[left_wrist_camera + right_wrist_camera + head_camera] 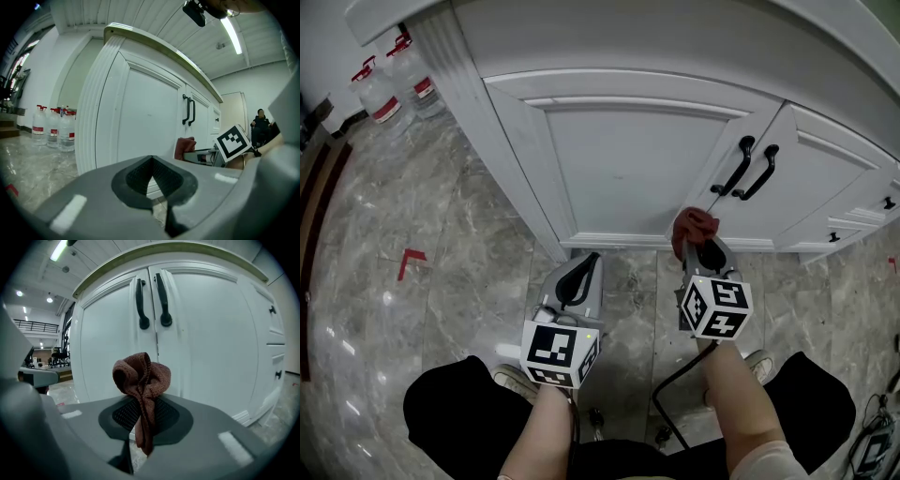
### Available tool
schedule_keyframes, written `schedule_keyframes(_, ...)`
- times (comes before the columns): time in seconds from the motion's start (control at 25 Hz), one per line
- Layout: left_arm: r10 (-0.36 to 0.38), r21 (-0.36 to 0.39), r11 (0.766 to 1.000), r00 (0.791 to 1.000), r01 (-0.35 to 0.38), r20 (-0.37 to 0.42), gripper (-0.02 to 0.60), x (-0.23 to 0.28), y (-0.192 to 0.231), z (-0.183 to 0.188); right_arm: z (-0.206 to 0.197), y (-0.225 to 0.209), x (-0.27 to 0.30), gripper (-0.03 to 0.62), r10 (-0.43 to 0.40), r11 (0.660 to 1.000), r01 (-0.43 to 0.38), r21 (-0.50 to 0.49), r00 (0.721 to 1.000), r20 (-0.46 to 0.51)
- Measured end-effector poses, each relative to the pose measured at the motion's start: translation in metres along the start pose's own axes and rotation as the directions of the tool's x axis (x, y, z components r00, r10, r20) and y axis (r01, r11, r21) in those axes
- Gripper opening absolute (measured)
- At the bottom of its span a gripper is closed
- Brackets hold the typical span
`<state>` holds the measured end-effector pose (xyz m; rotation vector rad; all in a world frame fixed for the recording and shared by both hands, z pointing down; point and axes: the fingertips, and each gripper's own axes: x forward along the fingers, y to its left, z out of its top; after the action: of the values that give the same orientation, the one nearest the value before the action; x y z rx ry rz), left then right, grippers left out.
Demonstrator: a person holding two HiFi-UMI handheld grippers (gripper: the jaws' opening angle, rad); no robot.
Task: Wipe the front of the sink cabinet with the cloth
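Note:
The white sink cabinet [628,159] [145,122] [206,333] fills the upper part of the head view, with two black door handles [748,169] [152,298] [188,110] at its middle. My right gripper [705,246] [140,420] is shut on a bunched reddish-brown cloth [695,224] [141,380] [184,147], held low before the cabinet's bottom rail, just below the handles. My left gripper [581,272] [152,180] is shut with nothing in it, hovering over the floor to the left of the right one, short of the left door.
Grey marble floor tiles [441,281] spread before the cabinet. Several water bottles [394,84] [54,126] stand at the cabinet's left end. Small drawers with black knobs [862,216] lie to the right. A red mark [410,261] is on the floor. My shoes [516,380] are below.

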<state>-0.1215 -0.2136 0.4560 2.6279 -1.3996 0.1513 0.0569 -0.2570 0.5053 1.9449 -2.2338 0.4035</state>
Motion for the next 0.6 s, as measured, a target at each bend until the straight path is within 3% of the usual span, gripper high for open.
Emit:
schedule_keyframes(0.24,0.032,-0.012,0.999,0.999,-0.033,-0.039,0.001,-0.013,0.024,-0.018,-0.018,0.068,0.001,0.092,0.150,0.985,-0.149,-0.083,0.989,0.007)
schedule_keyframes(0.6,0.153,-0.013,0.988,0.985,-0.155,-0.081,0.001,-0.051,0.083,-0.034,-0.075,0.193,0.048,0.092,0.370,0.923,-0.379,-0.064,0.921,-0.121)
